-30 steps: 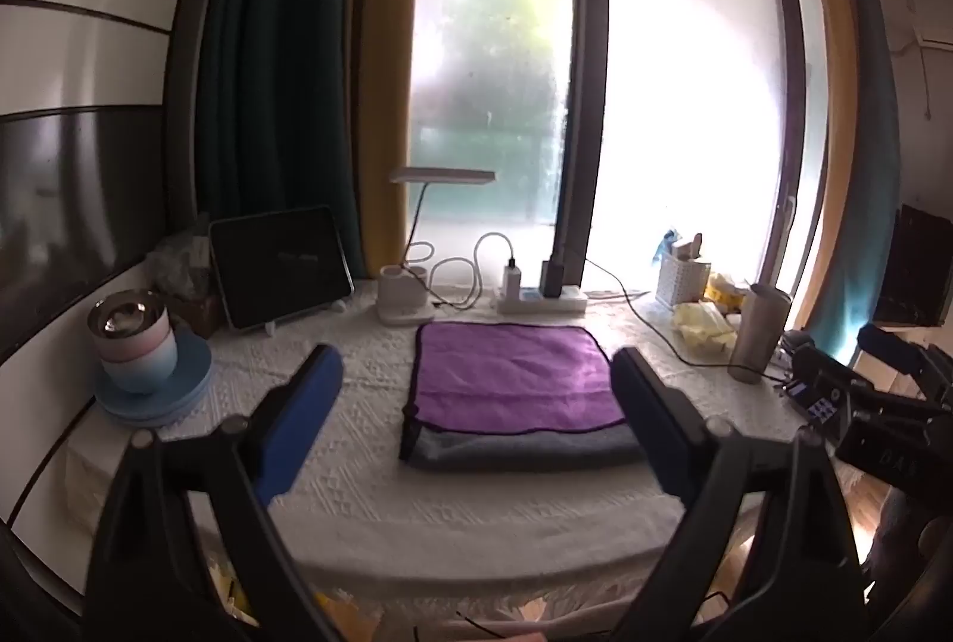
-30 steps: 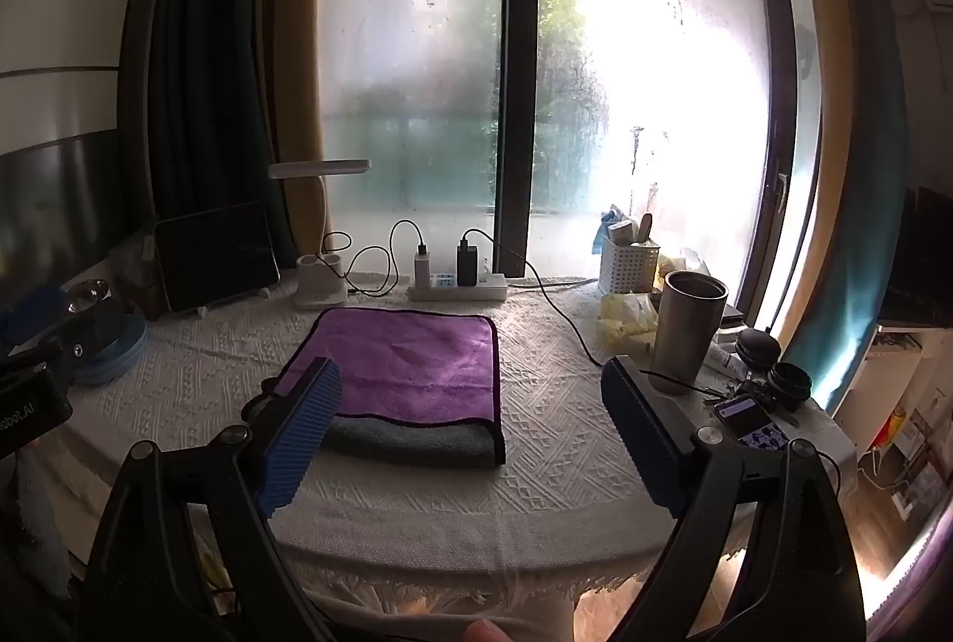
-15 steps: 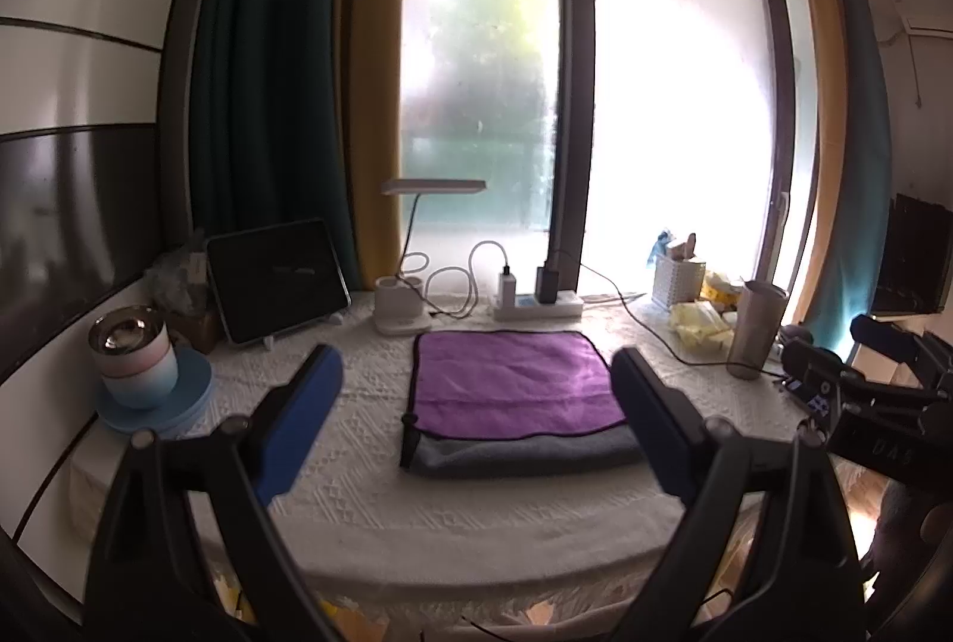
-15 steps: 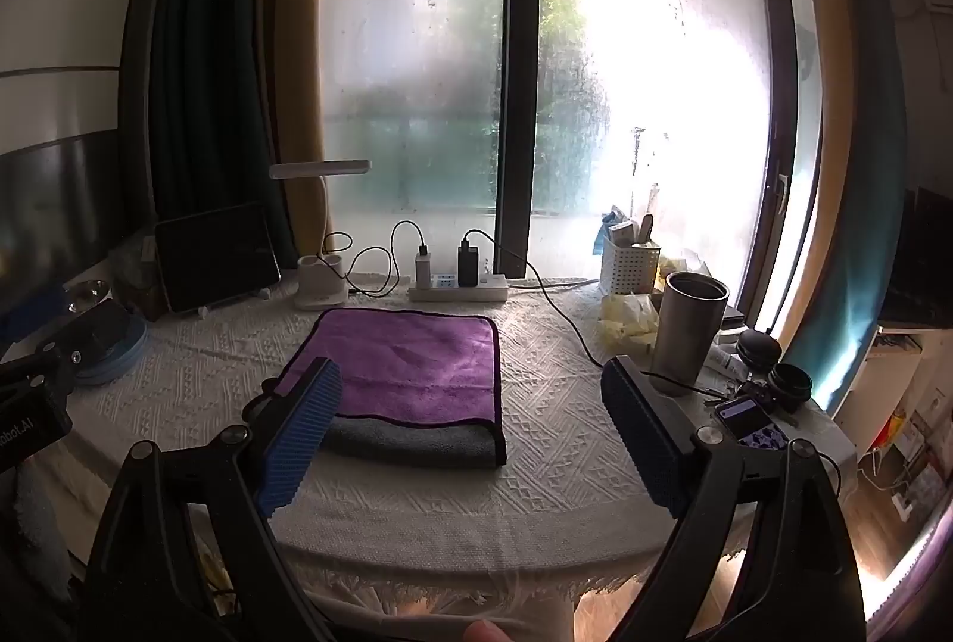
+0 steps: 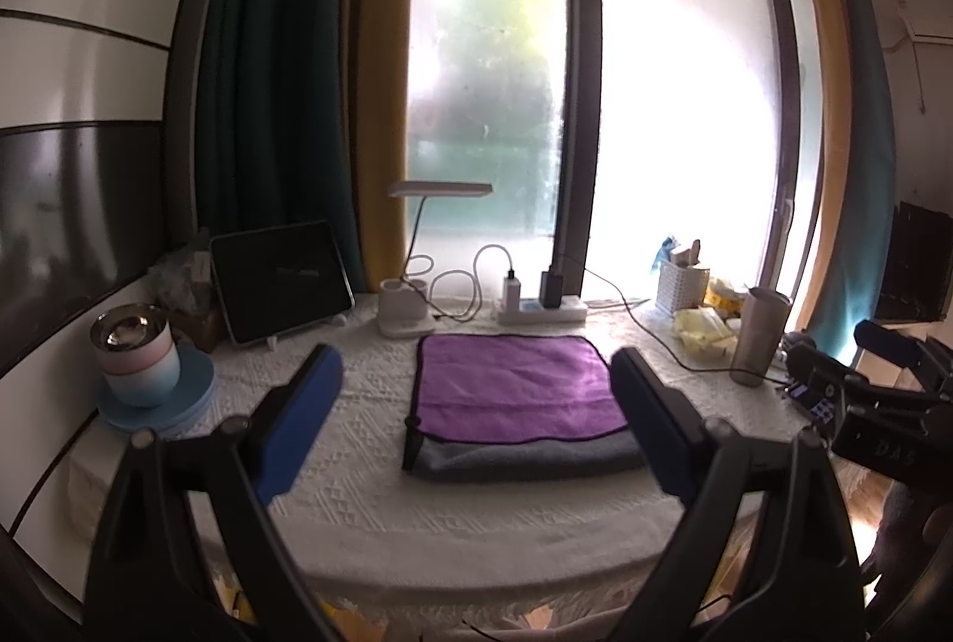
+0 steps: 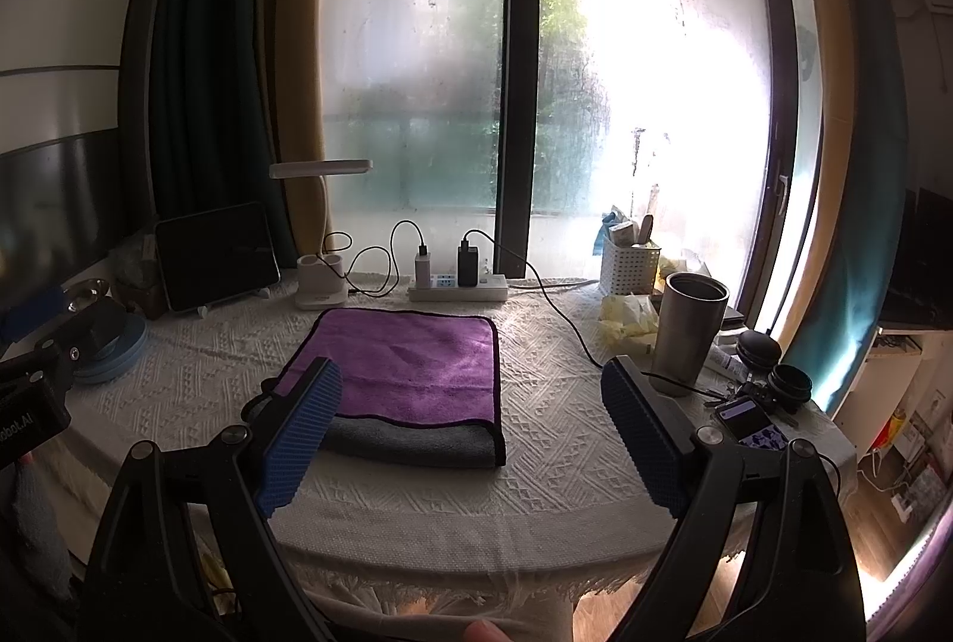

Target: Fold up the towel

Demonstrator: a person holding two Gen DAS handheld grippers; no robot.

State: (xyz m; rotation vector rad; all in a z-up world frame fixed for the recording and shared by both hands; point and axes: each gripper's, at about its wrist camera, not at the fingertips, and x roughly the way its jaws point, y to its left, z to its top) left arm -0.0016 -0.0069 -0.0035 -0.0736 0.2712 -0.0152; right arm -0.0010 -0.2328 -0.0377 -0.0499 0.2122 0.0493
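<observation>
Purple towel (image 5: 513, 387) lies folded on the counter (image 5: 369, 469), grey underside showing along its near edge (looks nearly done). My left tool (image 5: 476, 424) and right tool (image 6: 470, 424) both hang spread wide, holding nothing. I'd pinch both near corners together, evenly, for any further fold.

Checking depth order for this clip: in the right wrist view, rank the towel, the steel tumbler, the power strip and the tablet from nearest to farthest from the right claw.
1. Towel, folded, just ahead between the open fingers of the right claw.
2. Steel tumbler, ahead on the right.
3. Power strip and tablet, both at the table's far edge, centre and far left; too close to call.
</observation>
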